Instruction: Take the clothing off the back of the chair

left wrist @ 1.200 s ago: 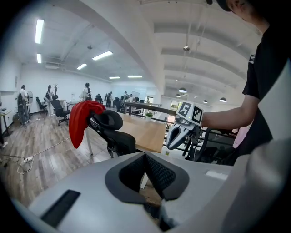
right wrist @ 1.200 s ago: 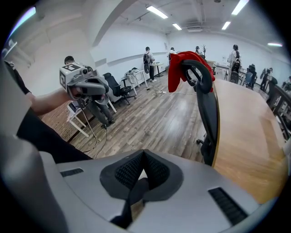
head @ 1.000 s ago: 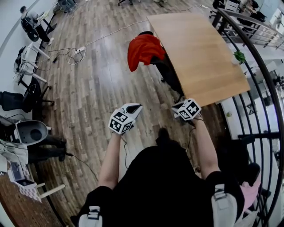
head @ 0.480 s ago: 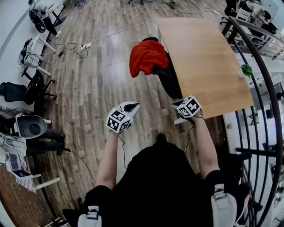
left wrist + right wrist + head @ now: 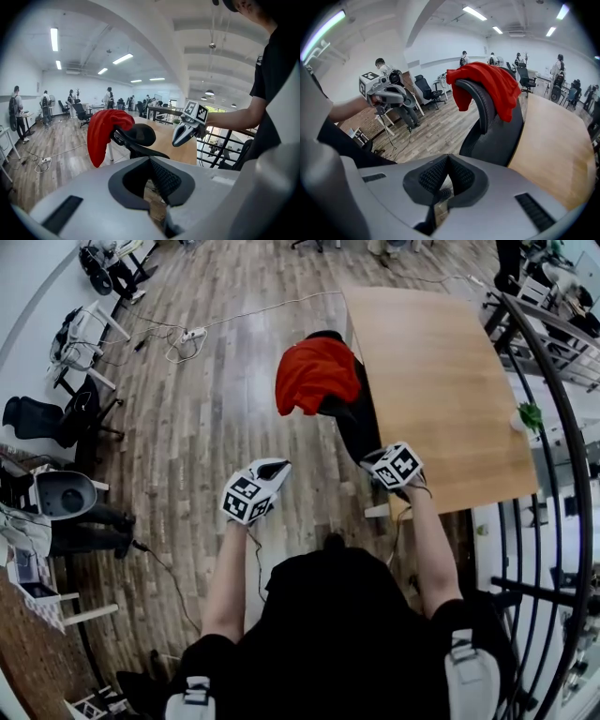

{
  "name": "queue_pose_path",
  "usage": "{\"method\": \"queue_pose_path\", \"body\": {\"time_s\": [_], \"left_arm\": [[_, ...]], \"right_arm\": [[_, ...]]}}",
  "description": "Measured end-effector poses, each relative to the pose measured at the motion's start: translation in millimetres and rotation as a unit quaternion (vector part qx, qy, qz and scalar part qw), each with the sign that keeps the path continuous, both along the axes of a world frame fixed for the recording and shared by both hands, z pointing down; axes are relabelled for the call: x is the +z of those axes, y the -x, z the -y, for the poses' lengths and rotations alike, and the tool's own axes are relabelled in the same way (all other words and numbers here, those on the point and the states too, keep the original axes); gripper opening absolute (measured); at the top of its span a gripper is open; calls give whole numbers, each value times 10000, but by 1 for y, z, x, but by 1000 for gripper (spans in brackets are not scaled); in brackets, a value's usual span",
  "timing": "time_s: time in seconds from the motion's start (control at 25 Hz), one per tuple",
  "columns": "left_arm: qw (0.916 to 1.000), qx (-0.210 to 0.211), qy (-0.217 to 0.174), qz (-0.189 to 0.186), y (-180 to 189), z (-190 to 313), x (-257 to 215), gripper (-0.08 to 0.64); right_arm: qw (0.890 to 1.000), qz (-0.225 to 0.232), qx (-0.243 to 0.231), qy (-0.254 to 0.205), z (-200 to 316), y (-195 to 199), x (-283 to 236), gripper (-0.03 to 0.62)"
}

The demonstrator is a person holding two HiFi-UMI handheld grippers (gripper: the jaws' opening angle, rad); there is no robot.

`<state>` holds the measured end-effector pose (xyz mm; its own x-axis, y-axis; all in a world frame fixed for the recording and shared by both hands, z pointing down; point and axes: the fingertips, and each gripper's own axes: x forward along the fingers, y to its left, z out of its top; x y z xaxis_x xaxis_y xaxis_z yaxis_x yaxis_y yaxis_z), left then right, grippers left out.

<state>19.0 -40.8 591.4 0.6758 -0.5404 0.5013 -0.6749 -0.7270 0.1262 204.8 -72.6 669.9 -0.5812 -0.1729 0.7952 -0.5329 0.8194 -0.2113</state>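
Head view: red clothing (image 5: 314, 376) draped over chair (image 5: 360, 424) back, beside table (image 5: 441, 381).

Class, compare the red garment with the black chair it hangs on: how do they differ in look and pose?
The red garment is bright, soft and crumpled; the chair is black and rigid. The garment hangs draped over the chair's back; the chair stands upright on the floor beside the table. Shared: they touch each other.
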Motion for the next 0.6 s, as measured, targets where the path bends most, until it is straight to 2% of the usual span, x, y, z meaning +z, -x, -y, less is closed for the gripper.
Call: {"method": "queue_pose_path", "body": {"time_s": [0.4,0.6], "left_arm": [[9996,-255,-92,-3,1,28,-4,3],[9993,-335,-135,-136,14,46,-7,3]], "right_arm": [[9999,-41,-105,-33,40,-15,-2,0],[9997,237,20,-24,52,-9,-17,0]]}}
